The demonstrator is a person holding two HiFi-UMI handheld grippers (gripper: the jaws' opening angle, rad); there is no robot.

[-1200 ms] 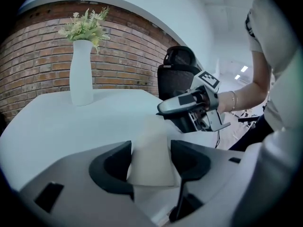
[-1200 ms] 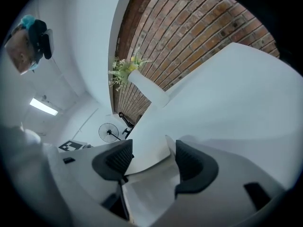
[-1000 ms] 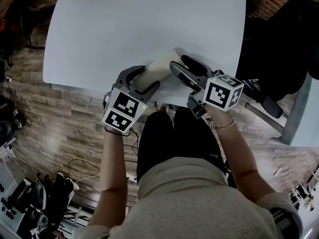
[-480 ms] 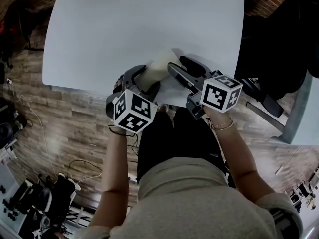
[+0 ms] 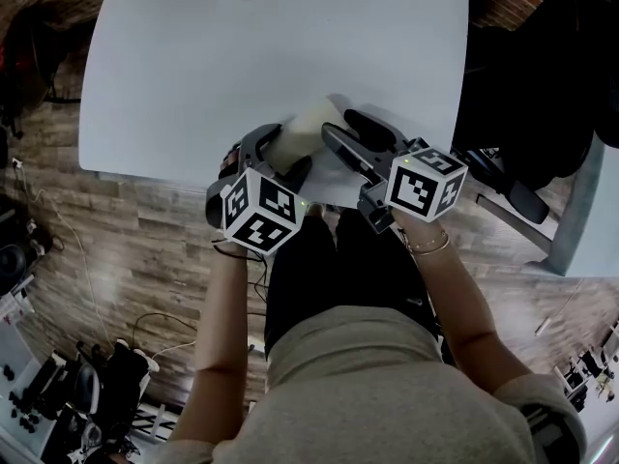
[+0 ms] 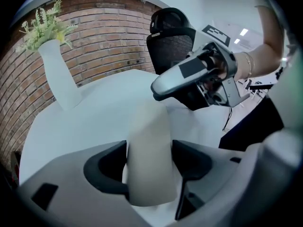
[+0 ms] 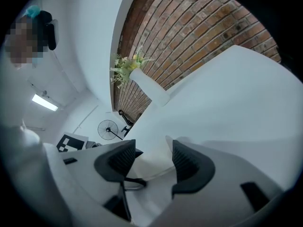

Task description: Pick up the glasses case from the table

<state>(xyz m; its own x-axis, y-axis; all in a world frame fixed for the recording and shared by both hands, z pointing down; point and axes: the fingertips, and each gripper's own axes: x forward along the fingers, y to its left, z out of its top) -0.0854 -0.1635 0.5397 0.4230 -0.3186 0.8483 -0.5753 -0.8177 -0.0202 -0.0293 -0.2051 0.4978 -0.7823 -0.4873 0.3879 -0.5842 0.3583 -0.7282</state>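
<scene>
Item: glasses case (image 5: 308, 124), cream, oblong.
Location: lying on the white table (image 5: 242, 56), close to its near edge, one end between the left gripper's jaws.
Left gripper (image 6: 150, 164): jaws opening. The case fills the gap and the pads sit close against both its sides, with no firm squeeze evident.
Right gripper (image 7: 154, 162): level, just beside the case's far end. Its jaws are fairly wide and closing a little, with only table surface between the pads.
Change, last second: the left gripper's marker cube has rolled and shifted slightly toward the person's middle. The case and the right gripper lie where they did.
Reading: the left gripper appears to be re-seating its hold, not lifting.
Task status: the case is not yet raised. It needs a fresh squeeze before it can be lifted.
</scene>
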